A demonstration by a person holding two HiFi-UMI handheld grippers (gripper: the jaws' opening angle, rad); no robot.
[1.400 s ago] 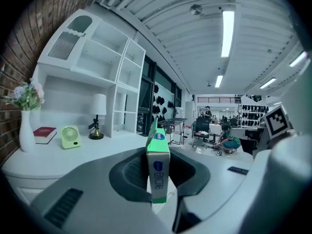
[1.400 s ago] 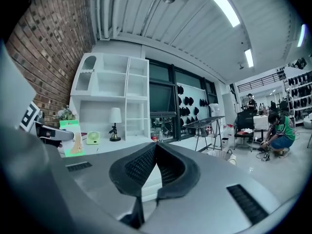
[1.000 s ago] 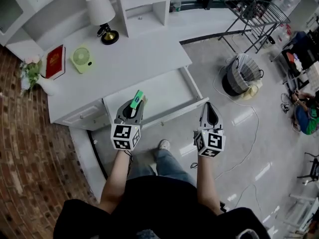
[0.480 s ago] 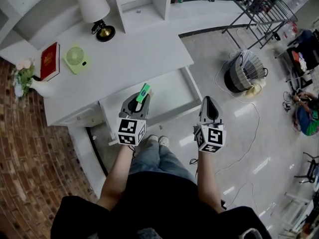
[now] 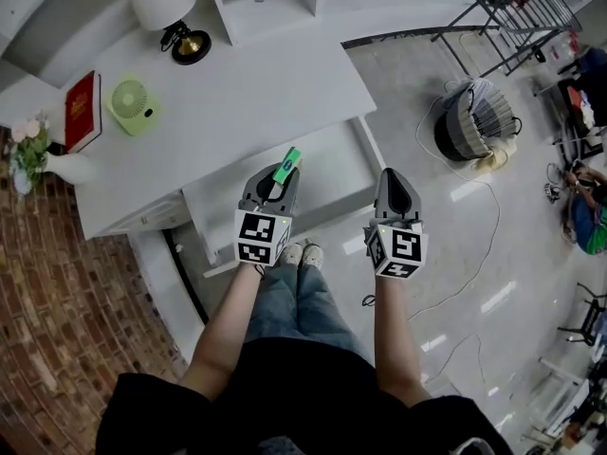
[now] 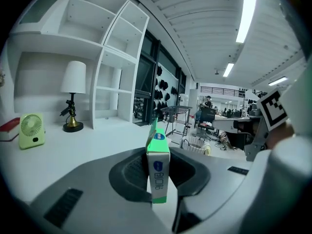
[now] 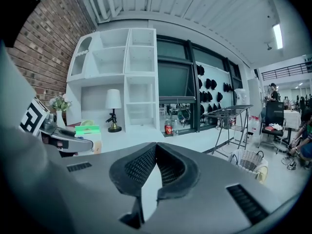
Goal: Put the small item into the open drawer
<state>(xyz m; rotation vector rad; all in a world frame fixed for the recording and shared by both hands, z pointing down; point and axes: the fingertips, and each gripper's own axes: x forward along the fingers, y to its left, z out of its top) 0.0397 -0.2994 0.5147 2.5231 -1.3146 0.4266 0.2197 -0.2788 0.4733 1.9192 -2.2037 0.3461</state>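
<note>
White desk (image 5: 237, 102) with an open drawer (image 5: 332, 173) pulled out at the front, plain white inside. Far off to the right, a round basket (image 5: 471, 121) on the floor, with something pale yellow at its foot.

Left gripper (image 5: 274, 186) pinching a small green and white box (image 5: 288, 162) between both pads. Box standing on its thin edge, green end poking out past the tips. Seen from above, box held up over the drawer, not lying in it.

Right gripper (image 5: 392, 180) pressed together at the tips, nothing between them, near the drawer's front right corner.
</note>
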